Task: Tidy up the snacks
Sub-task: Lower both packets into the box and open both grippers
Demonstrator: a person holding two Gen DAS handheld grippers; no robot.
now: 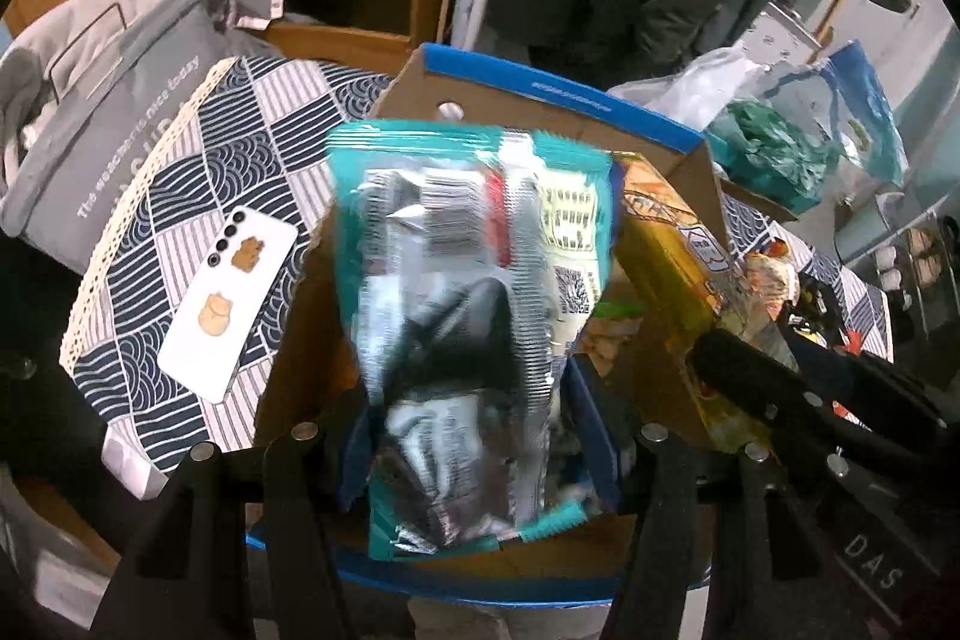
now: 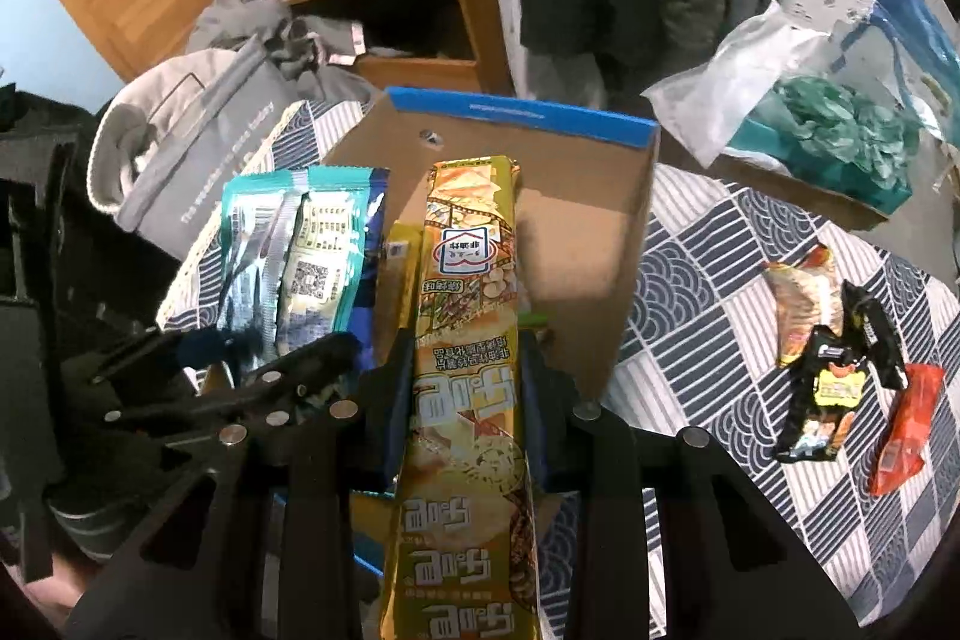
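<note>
My two wrist cameras both look steeply down from close above, side by side, sharing the cardboard box (image 1: 540, 112) (image 2: 576, 196) and patterned cloth (image 1: 240, 148) (image 2: 708, 280).

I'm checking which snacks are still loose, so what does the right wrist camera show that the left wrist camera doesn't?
Only the right wrist view shows three loose snack packets lying on the patterned tablecloth beside the box. Only the left wrist view shows a white phone on the cloth. Both show the cardboard box, the teal snack bag in the left gripper and the long yellow snack pack in the right gripper.
</note>
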